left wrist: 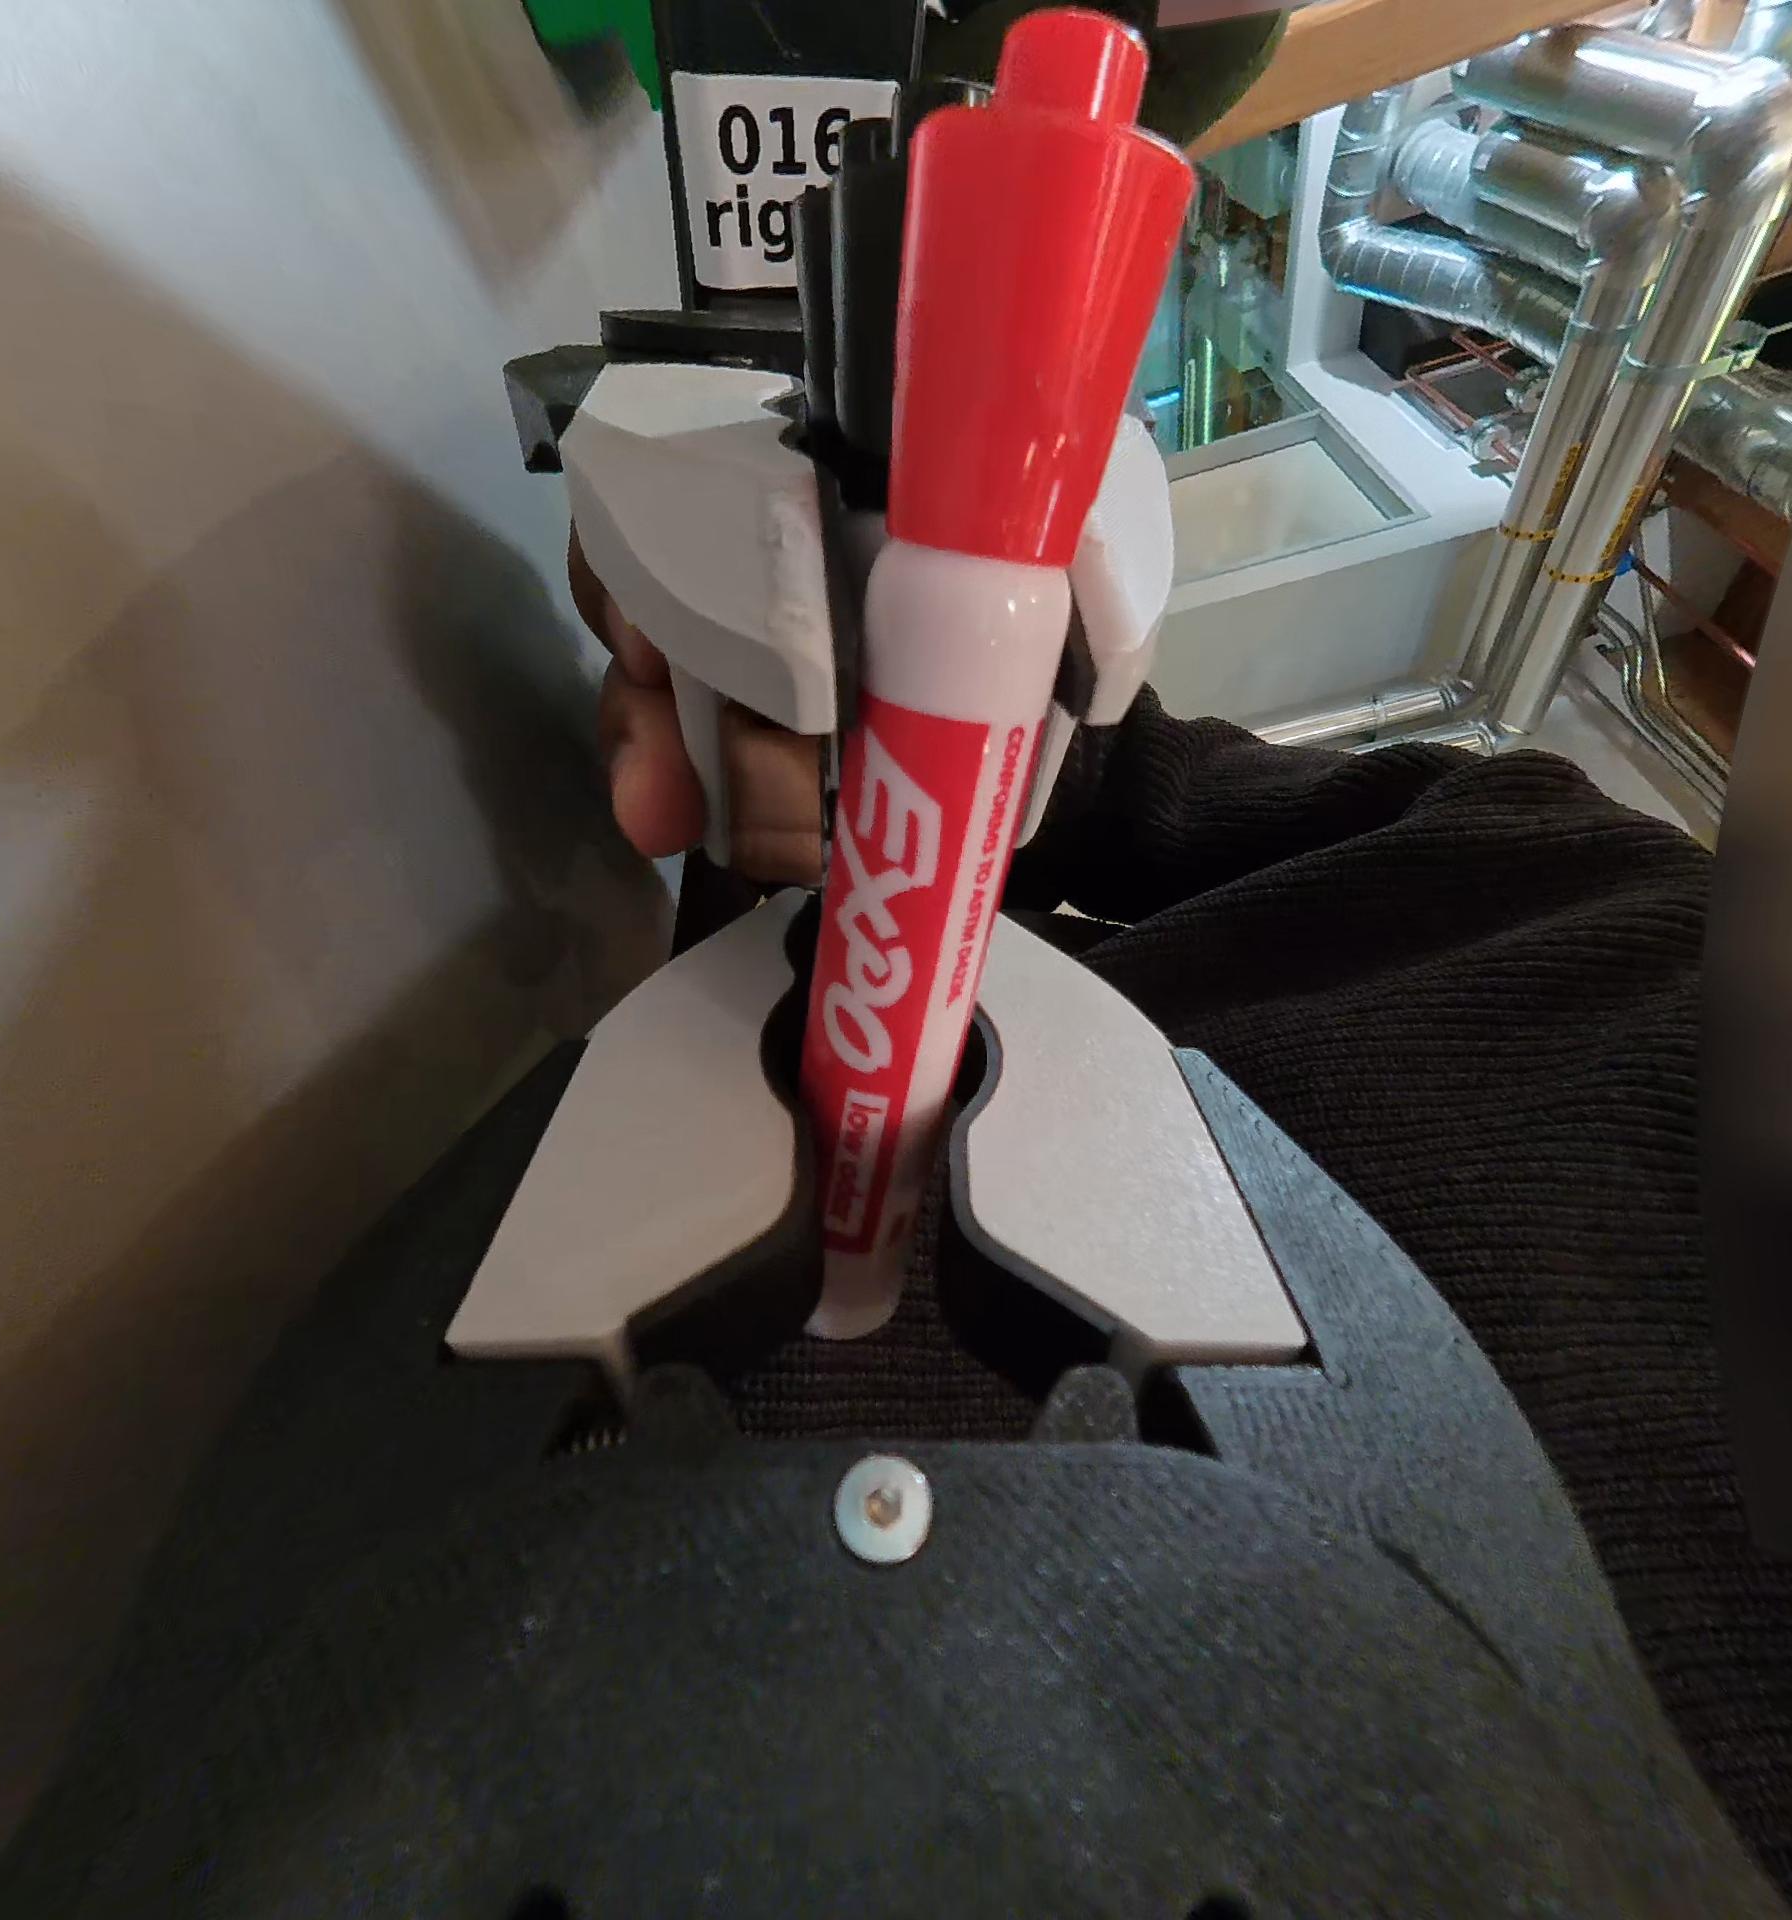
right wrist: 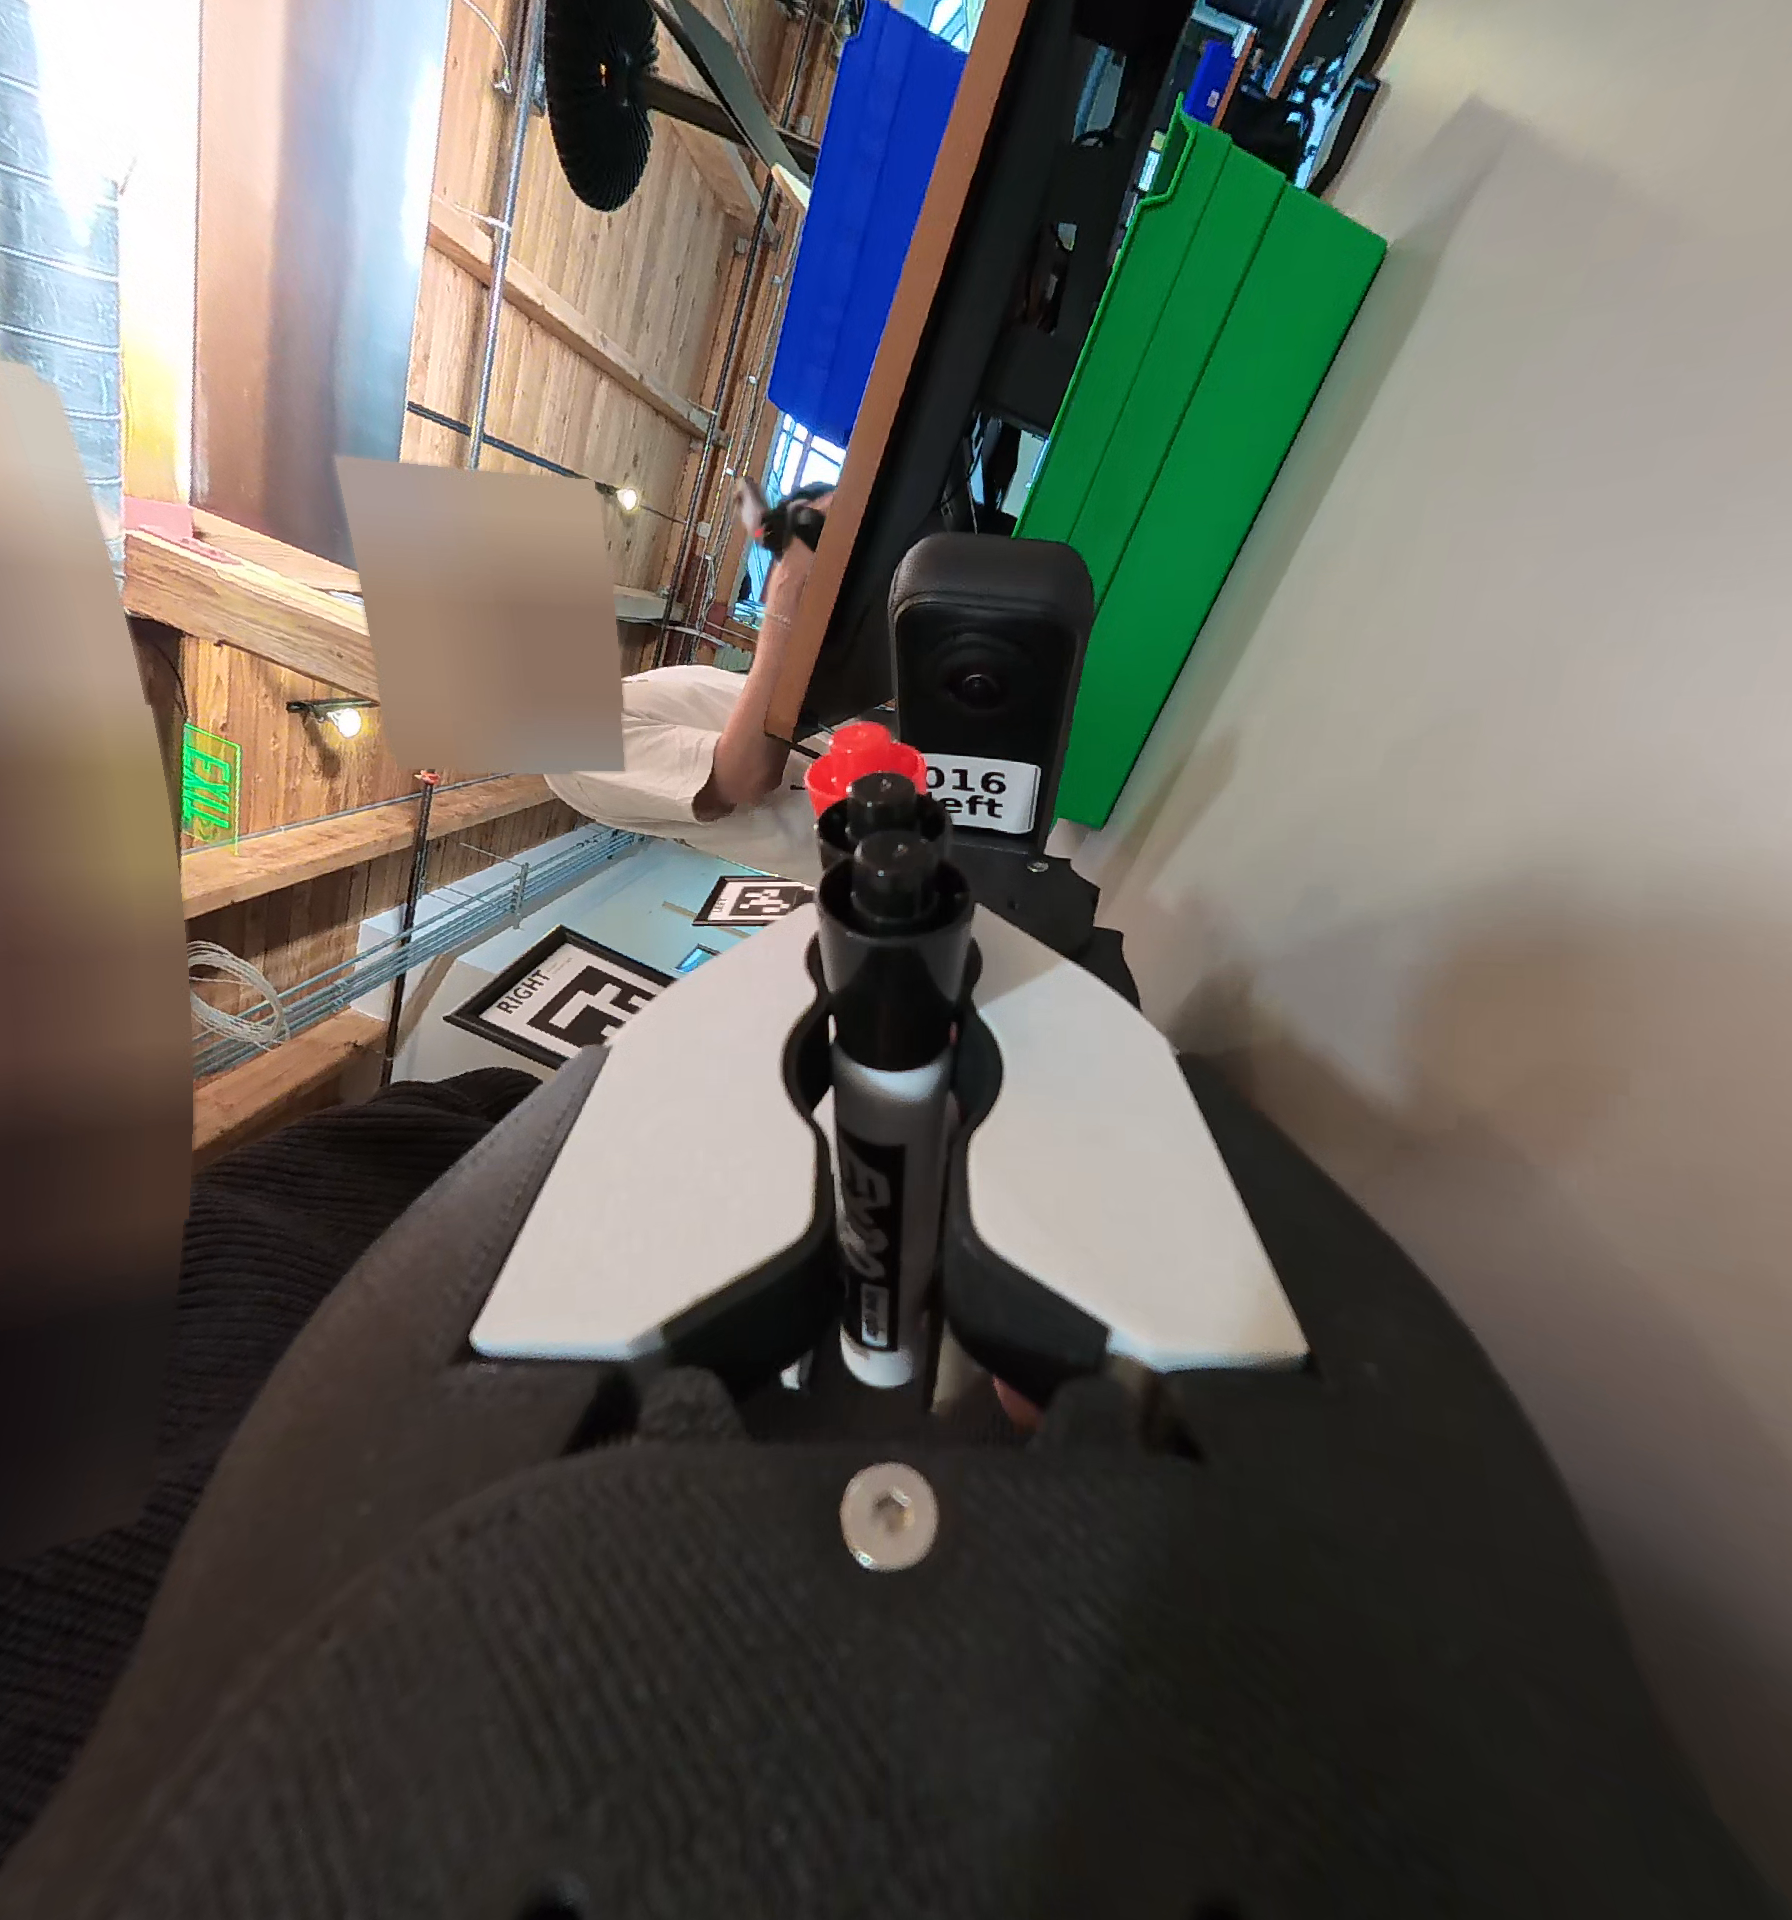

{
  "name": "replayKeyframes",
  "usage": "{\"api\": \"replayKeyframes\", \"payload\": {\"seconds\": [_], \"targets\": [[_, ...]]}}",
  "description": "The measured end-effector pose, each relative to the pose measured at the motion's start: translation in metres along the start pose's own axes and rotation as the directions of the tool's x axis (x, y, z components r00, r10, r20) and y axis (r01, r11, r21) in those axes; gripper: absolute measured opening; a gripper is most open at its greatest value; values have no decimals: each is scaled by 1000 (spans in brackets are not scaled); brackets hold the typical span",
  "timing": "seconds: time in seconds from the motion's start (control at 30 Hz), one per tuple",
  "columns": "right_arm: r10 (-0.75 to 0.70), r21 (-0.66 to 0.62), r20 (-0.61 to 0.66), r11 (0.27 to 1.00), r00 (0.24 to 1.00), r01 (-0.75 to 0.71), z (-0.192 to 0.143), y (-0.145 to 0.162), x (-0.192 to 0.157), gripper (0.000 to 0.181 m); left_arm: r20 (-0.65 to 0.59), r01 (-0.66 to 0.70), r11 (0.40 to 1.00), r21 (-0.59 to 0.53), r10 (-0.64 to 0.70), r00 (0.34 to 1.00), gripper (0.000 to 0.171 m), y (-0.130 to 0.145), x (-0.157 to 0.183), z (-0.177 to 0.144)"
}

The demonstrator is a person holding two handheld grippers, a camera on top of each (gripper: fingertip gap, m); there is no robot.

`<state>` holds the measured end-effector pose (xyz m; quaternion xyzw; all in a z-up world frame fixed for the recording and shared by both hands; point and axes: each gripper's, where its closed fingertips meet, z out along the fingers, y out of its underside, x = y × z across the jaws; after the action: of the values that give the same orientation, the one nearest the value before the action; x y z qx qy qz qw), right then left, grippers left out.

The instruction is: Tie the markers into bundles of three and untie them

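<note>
Both grippers clamp one cluster of markers from opposite ends, held in the air. In the left wrist view my left gripper point(left wrist: 881, 997) is shut on the barrel of a red marker point(left wrist: 1017, 343). A second red marker point(left wrist: 1074, 73) and a black marker point(left wrist: 856, 270) lie behind it. The right gripper point(left wrist: 913, 592) faces me, its white fingers point(left wrist: 705, 561) closed around the same cluster near the caps. In the right wrist view my right gripper point(right wrist: 892, 997) is shut on two black markers point(right wrist: 887, 1039), with the red markers point(right wrist: 856, 764) beyond. No band shows.
A hand point(left wrist: 653, 769) and a dark knit sleeve point(left wrist: 1391, 987) hold the right gripper. The left gripper's camera point(right wrist: 985, 665) faces the right one. A green bin point(right wrist: 1204, 416), a blue bin point(right wrist: 861, 229) and a white surface point(right wrist: 1598, 623) lie beyond. Metal ducts point(left wrist: 1598, 260) stand far off. Tip to tip, the grippers are about 8 centimetres apart.
</note>
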<state>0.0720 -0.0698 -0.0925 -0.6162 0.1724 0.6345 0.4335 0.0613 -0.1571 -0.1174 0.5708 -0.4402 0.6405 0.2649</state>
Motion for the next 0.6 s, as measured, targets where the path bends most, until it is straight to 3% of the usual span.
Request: {"api": "replayKeyframes", "payload": {"seconds": [0.6], "targets": [[76,-11,32,997,997,-75,0,1,1,20,23,3,1000,-15,-3,1000,21,1,-3,1]]}}
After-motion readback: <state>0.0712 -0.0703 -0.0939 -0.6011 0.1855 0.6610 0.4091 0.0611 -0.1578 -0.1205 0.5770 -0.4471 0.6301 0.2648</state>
